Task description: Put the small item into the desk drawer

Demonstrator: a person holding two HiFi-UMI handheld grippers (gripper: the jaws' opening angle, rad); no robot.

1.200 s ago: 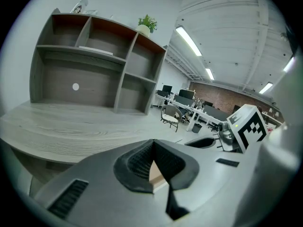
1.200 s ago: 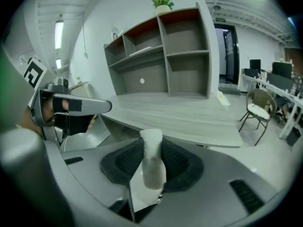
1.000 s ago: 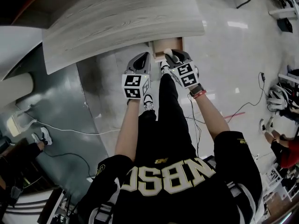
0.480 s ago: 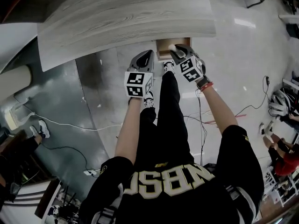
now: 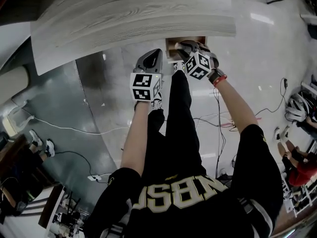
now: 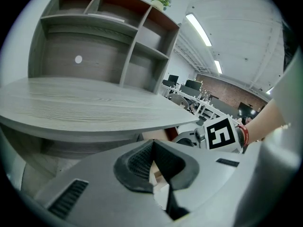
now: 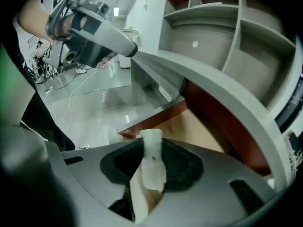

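Note:
A small white item (image 7: 152, 167) stands upright between the pads of my right gripper (image 7: 151, 148), which is shut on it. In the head view the right gripper (image 5: 182, 46) reaches into the open wooden drawer (image 5: 173, 43) under the front edge of the grey desk (image 5: 129, 14). The drawer's pale floor (image 7: 199, 131) lies just beyond the item. My left gripper (image 5: 154, 54) hangs in front of the desk edge, left of the drawer. Its jaws (image 6: 152, 143) are shut with nothing in them.
A shelf unit (image 6: 109, 27) stands on the back of the desk. The person's legs and shoes (image 5: 157, 103) are below the grippers on a glossy floor with cables (image 5: 64, 128). Other people sit at the far right (image 5: 302, 157).
My right gripper has moved with the white item from the drawer's front farther in over the drawer, under the desk edge. The left gripper has stayed beside the drawer.

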